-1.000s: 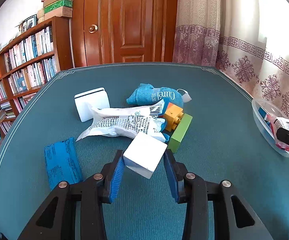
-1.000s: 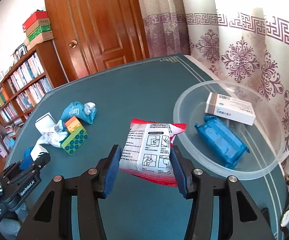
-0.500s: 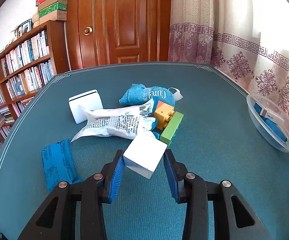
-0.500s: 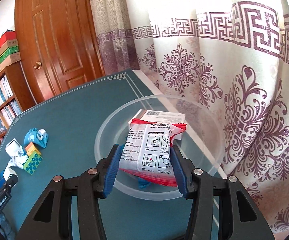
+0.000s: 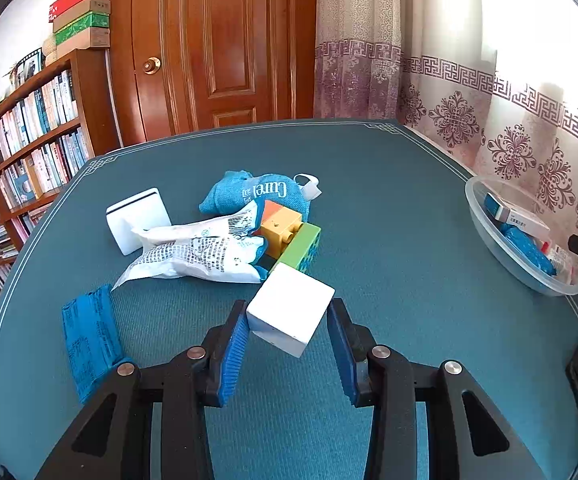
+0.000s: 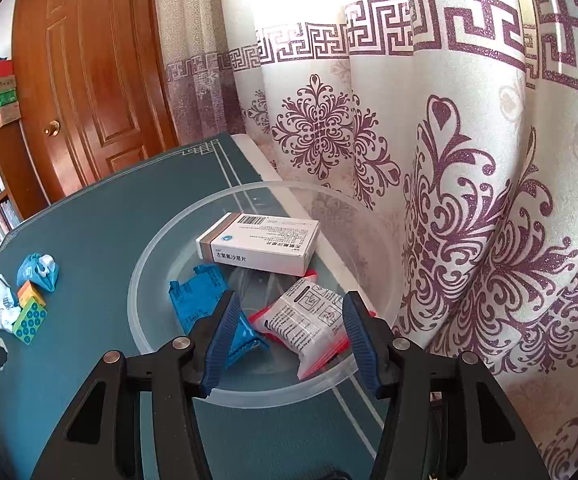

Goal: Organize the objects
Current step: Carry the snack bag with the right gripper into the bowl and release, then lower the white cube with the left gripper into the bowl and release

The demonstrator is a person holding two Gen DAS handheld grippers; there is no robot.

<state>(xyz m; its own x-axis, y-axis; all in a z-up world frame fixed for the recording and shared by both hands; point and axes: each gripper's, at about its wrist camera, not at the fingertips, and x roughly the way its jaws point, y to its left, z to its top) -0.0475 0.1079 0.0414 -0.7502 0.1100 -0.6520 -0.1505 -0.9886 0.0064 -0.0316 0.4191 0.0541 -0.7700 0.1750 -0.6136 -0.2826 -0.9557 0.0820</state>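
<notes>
Fingers of the right gripper (image 6: 287,334) are opening above the clear bowl (image 6: 161,264), and the red-edged sachet (image 6: 303,322) lies loose on the bowl's floor between the pads, no longer pressed by them. Fingers of the left gripper (image 5: 287,346) are closed on a white cube (image 5: 291,312), which is held tilted just above the surface (image 5: 389,208).

Three things already sit in the bowl: the sachet, a blue packet (image 6: 199,300) and a medicine box (image 6: 259,246). By my judgement the sorting is under way but well short of finished. Left on the surface are a blue pouch (image 5: 249,196), a white printed packet (image 5: 201,252), a white flat box (image 5: 135,220), an orange block (image 5: 281,228) touching a green block (image 5: 301,248), and another blue packet (image 5: 91,340) near the left edge. The cube probably goes to the bowl next.

Readable writing is scarce: the pouch says "Curel", seen upside down. The medicine box carries a barcode and Chinese characters; the sachet shows small instruction pictures, too fine to read.
</notes>
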